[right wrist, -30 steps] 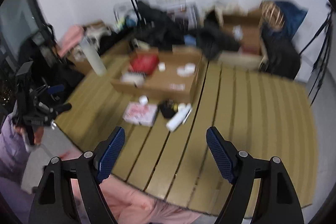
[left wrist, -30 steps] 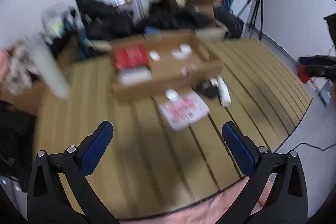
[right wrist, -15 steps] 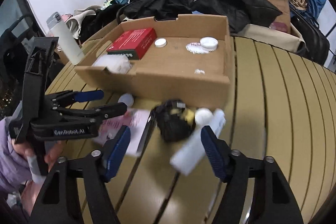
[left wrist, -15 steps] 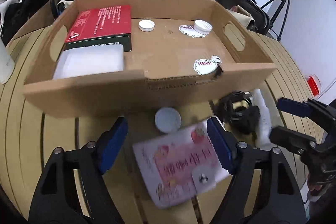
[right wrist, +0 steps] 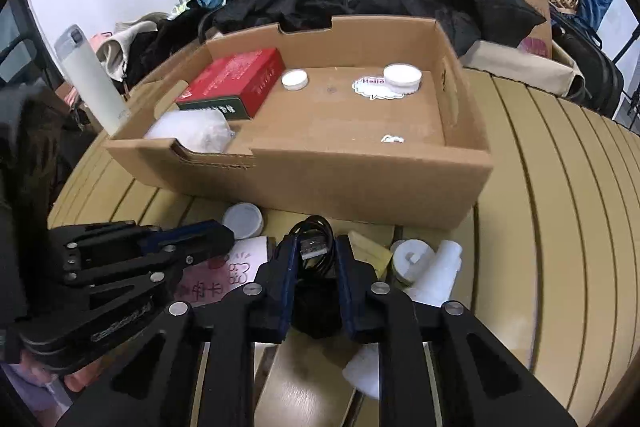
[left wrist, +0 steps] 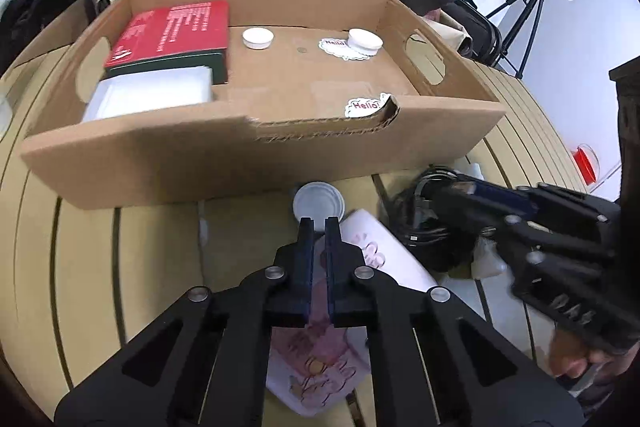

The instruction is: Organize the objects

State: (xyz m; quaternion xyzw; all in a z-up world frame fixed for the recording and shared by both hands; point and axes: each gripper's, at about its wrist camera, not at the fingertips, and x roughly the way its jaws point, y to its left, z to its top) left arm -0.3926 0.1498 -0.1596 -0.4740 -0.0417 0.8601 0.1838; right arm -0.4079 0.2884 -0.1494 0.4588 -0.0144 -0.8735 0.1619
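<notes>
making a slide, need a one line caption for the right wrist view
Right gripper closed around a coiled black cable in front of the cardboard box.

A coiled black USB cable (right wrist: 314,259) and pink-printed card (left wrist: 360,255) lie before the open cardboard box (left wrist: 280,163).

The left claw (left wrist: 314,223) is held low and points forward, its two blue-padded fingers (left wrist: 306,247) drawn nearly together with only a thin slit between them. Whether anything is pinched in that slit cannot be told. In the right wrist view it enters from the left side, tips reaching toward the middle, with a bit of the person's hand (right wrist: 76,381) showing beneath its black frame.

The right claw (right wrist: 314,251) also sits low, angled forward and down, its fingers partly closed. In the left wrist view it comes in from the right edge, with fingertips (left wrist: 572,365) of the holding hand visible under the body.
</notes>
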